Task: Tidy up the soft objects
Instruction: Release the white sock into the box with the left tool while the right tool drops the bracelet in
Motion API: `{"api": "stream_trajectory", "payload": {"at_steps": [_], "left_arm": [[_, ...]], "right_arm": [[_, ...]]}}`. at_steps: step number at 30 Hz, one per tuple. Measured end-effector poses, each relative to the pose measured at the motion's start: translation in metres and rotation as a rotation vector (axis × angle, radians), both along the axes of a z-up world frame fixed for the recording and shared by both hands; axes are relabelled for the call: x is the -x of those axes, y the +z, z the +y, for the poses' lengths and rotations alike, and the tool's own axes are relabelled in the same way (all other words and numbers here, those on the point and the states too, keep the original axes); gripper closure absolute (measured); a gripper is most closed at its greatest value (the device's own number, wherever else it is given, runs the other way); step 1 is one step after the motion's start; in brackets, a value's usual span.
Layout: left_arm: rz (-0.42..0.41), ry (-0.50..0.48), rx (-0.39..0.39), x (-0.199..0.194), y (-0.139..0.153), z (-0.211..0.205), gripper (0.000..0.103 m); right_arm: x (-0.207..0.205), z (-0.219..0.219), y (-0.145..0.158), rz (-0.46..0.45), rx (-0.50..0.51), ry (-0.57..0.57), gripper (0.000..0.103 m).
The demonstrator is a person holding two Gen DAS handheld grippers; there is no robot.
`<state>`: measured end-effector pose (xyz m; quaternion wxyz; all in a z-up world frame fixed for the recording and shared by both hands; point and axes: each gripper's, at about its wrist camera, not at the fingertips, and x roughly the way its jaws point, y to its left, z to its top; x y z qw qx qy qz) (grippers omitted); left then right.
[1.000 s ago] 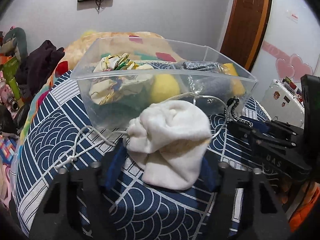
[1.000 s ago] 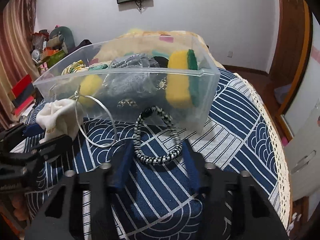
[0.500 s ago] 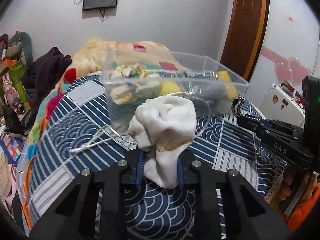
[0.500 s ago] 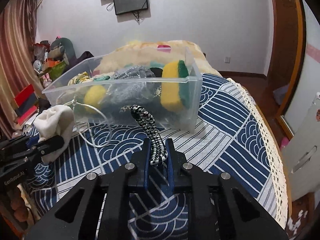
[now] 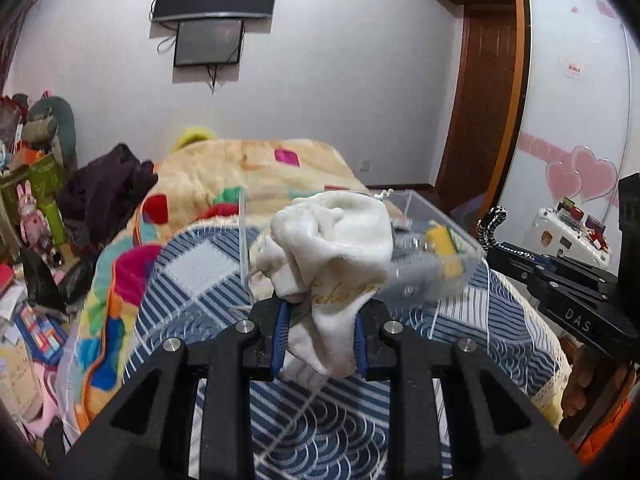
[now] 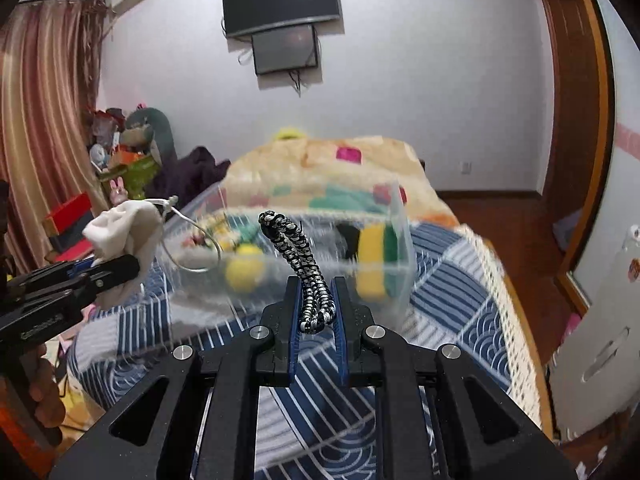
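Observation:
My left gripper is shut on a white drawstring pouch and holds it lifted above the bed, in front of the clear plastic bin. The pouch and its cord also show in the right wrist view. My right gripper is shut on a black-and-white braided band, held up in front of the bin. The bin holds a yellow-green sponge, a yellow ball and other soft items.
The bin stands on a bed with a blue-and-white patterned cover. A patchwork blanket lies behind it. Clutter and toys stand at the left. A white cabinet is at the right.
Both grippers have risen further from the bed, carrying the pouch and the braided band higher; the bin now sits lower and farther in both views.

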<state>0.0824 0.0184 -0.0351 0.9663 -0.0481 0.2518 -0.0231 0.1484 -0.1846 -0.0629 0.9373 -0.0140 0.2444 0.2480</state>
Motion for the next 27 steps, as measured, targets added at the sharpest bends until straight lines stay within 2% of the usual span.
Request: {"api": "stream_trajectory", "payload": {"at_steps": [4,10,18,22,24,27], "left_arm": [[-0.020,-0.004,-0.026,-0.016,0.011,-0.002,0.076],[-0.001,-0.012,-0.055,-0.048,0.012,-0.009,0.076],[0.099,0.009,-0.081,-0.094,-0.014,-0.009,0.076],[0.140,0.021,-0.093,-0.105,-0.028,-0.008,0.076],[0.150,0.027,-0.092,-0.107,-0.033,-0.008,0.075],[0.153,0.038,-0.078,-0.108,-0.035,-0.007,0.065]], "right_arm": [[-0.006,0.011,0.009,-0.031,-0.015,0.006,0.090],[-0.028,0.030,0.015,-0.034,-0.037,0.022,0.090],[-0.061,0.055,-0.005,0.051,-0.002,0.023,0.090],[-0.068,0.066,-0.019,0.092,0.028,0.029,0.089],[-0.067,0.069,-0.025,0.106,0.042,0.035,0.087],[-0.063,0.069,-0.026,0.098,0.061,0.026,0.085]]}}
